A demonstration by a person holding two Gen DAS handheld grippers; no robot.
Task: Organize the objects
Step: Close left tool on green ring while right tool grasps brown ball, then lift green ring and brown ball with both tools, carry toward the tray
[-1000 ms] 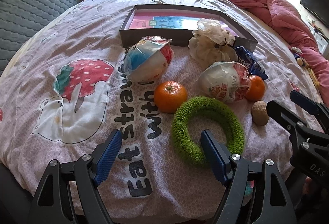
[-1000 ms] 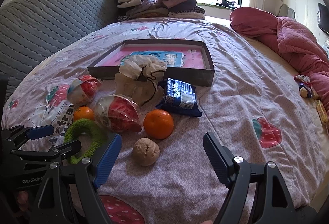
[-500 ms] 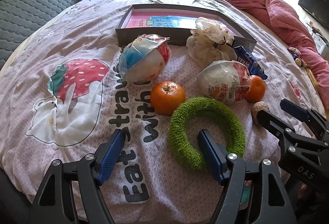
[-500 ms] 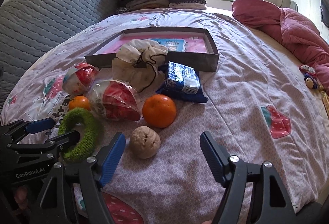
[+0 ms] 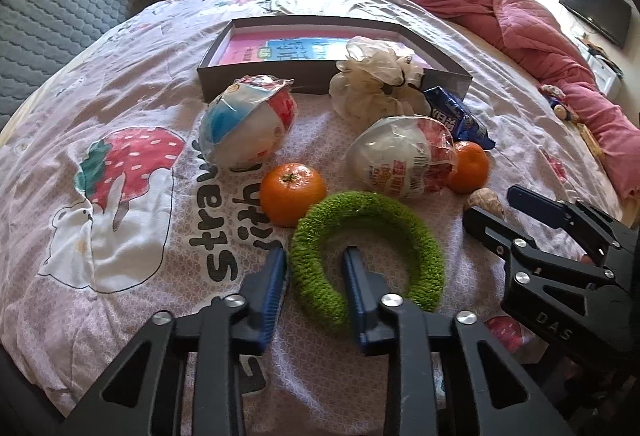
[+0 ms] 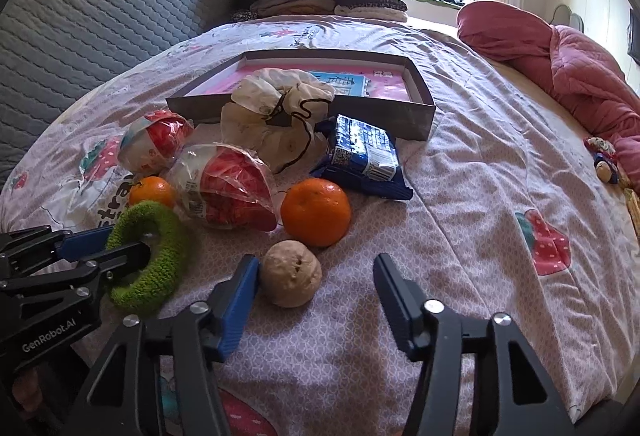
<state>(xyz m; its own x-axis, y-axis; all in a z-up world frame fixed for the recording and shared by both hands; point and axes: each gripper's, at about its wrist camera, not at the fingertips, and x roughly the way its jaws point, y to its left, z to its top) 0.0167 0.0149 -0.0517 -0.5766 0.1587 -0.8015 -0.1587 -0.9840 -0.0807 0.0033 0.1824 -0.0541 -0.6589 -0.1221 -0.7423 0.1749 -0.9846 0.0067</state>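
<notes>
we note the left gripper (image 5: pixel 314 278) closing astride one limb of the fuzzy green knitted ring (image 5: pixel 366 260), which lies on the pink printed bedspread (image 5: pixel 120 204) beside a round orange tangerine (image 5: pixel 292 193); whether its pads press yet, we cannot tell. the right gripper (image 6: pixel 316 282) is closing, its left finger beside the wrinkled beige walnut (image 6: pixel 291 278), right finger apart.

Ring (image 5: pixel 366 260) in front of orange (image 5: pixel 292 193); box (image 5: pixel 320 76) behind.
</notes>
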